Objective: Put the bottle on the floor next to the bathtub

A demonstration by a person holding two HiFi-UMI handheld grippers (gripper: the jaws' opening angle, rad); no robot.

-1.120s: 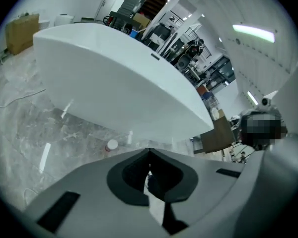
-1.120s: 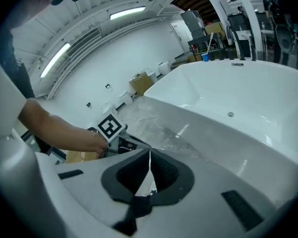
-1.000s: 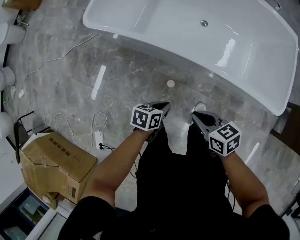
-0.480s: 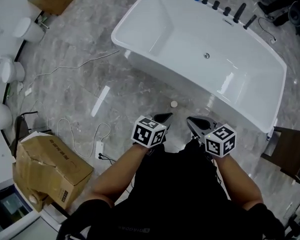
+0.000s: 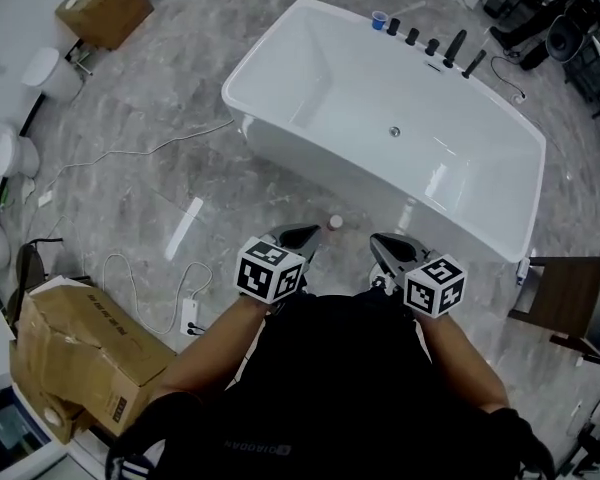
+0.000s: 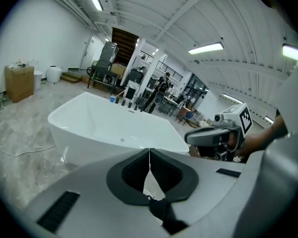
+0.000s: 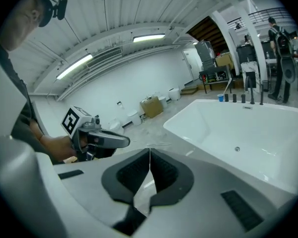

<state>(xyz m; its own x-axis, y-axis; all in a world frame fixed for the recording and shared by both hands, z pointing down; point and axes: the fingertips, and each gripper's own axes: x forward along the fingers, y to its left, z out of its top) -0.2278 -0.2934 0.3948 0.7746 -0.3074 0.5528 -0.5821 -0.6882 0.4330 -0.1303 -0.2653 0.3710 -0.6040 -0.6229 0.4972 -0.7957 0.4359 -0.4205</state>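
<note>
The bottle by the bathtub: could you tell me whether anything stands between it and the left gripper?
Nothing visible does. The bottle stands on the floor beside the bathtub, with only bare floor between it and the shut, empty left gripper.

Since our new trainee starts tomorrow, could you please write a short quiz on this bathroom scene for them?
1. True or false: the bottle is on the floor beside the bathtub.
2. The left claw is: A) open; B) shut and empty; C) shut on the bottle.
3. What big brown thing sits on the floor at the head view's lower left?
Key: 1 true; 2 B; 3 a cardboard box.
</note>
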